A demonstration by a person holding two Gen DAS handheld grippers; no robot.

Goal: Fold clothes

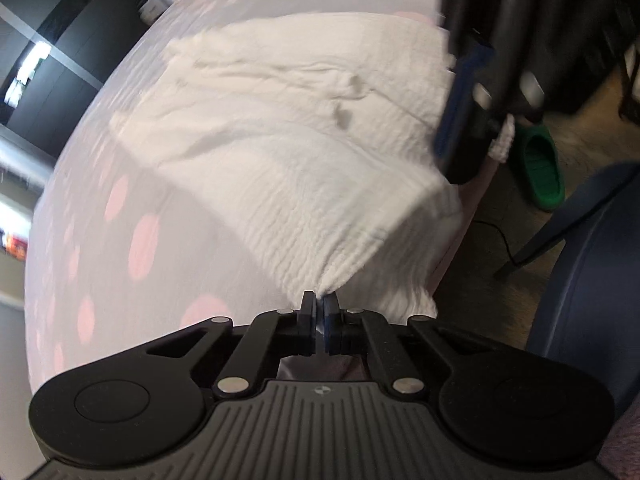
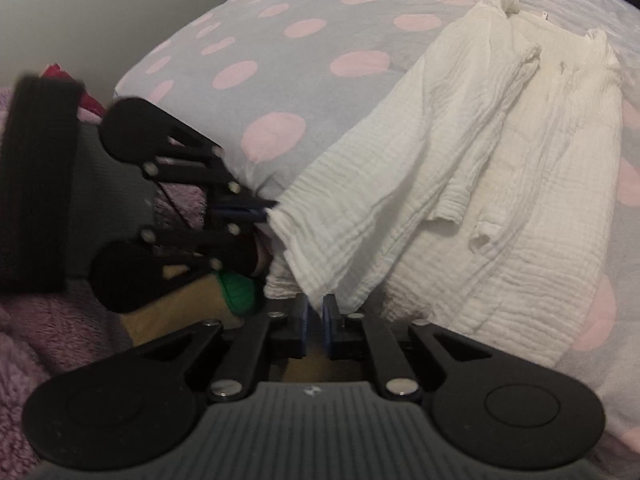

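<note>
With both the left gripper (image 1: 319, 304) and right gripper (image 2: 314, 307) pinching the hem corners of the white crinkled cotton garment (image 2: 480, 160), the fold should go well if they lift evenly and carry the hem toward the collar over the grey pink-dotted bedspread (image 2: 280, 60).

right claw (image 1: 480, 92) motion-blurred, green shoe (image 1: 542, 168) partly hidden behind it
</note>
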